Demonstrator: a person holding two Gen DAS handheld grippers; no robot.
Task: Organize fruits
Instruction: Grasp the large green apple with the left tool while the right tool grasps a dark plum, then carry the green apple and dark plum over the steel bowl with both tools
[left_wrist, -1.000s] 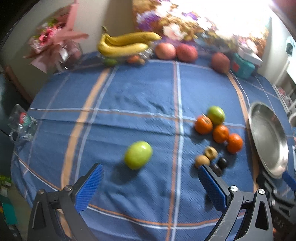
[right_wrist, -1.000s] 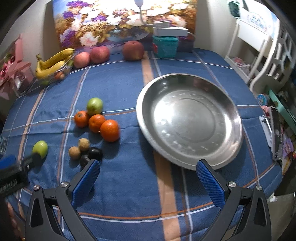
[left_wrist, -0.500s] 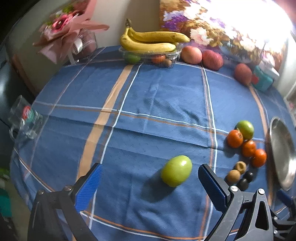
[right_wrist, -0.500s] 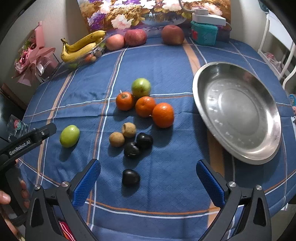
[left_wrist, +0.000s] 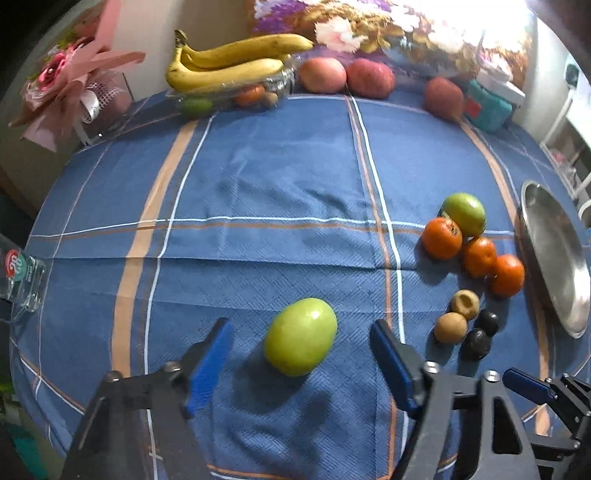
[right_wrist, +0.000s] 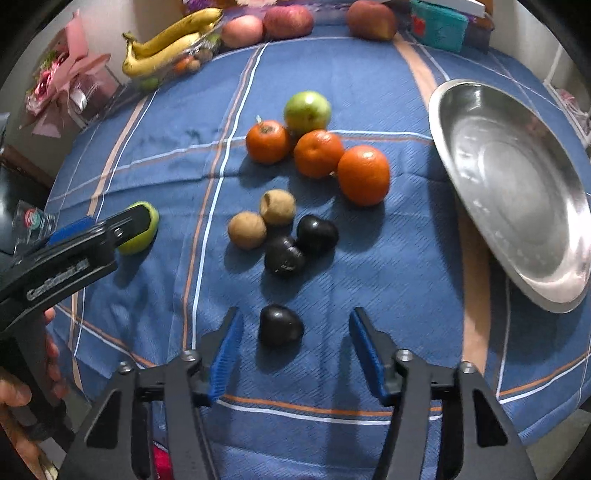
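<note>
My left gripper (left_wrist: 301, 347) is open, its blue pads on either side of a green fruit (left_wrist: 300, 336) on the blue cloth, not touching it; the fruit also shows in the right wrist view (right_wrist: 142, 230). My right gripper (right_wrist: 295, 341) is open around a lone black fruit (right_wrist: 280, 325), pads apart from it. Beyond it lie two more black fruits (right_wrist: 300, 245), two brown fruits (right_wrist: 263, 218), three oranges (right_wrist: 317, 153) and a green apple (right_wrist: 307, 109). An empty steel plate (right_wrist: 517, 192) lies to the right.
At the table's far edge are bananas on a clear tray (left_wrist: 229, 62), three red apples (left_wrist: 369, 77), a teal box (left_wrist: 487, 109) and a pink bouquet (left_wrist: 70, 88). A glass mug (left_wrist: 22, 273) stands at the left edge. A hand (right_wrist: 22, 384) holds the left gripper.
Both grippers moved forward and lower. The left now straddles the green fruit; the right now straddles the lone black fruit. Both sets of jaws have narrowed but stay open.
</note>
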